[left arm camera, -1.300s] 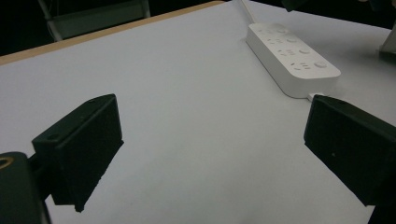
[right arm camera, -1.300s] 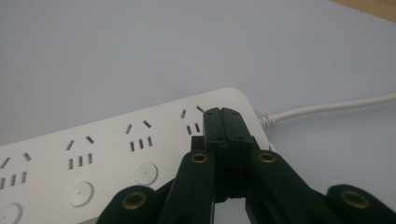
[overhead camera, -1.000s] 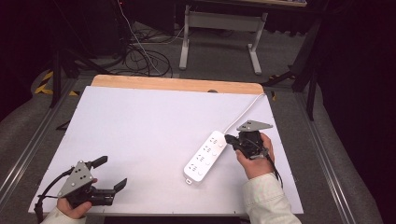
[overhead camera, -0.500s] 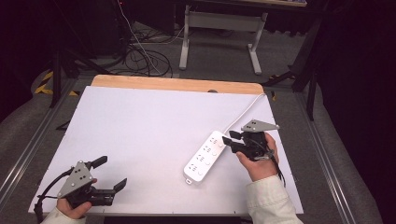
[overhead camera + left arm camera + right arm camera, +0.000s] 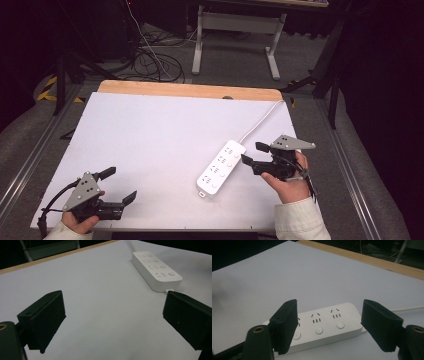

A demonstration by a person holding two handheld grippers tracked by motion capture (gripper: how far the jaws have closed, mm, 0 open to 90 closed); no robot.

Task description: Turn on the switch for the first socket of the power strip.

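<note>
1. The power strip lies flat on the right half of the white table, set on a slant, with its white cord running from its far end toward the wooden back edge.
2. The right gripper hovers just beside the strip's far right side, jaws pointing at it. Its jaws stand wide apart and hold nothing; I cannot tell whether a tip touches the casing.
3. In the right gripper view the power strip lies crosswise just beyond the right gripper, its length spanning the gap between the two black jaws.
4. The left gripper is held at the near left corner of the table, well apart from the strip. Its jaws are also spread and empty.
5. In the left gripper view the power strip sits far off at the upper right, beyond the right-hand jaw.
6. The strip is a long white block with rounded corners. Its top carries a row of sockets with dark slots, and a round white button sits beside each socket.
</note>
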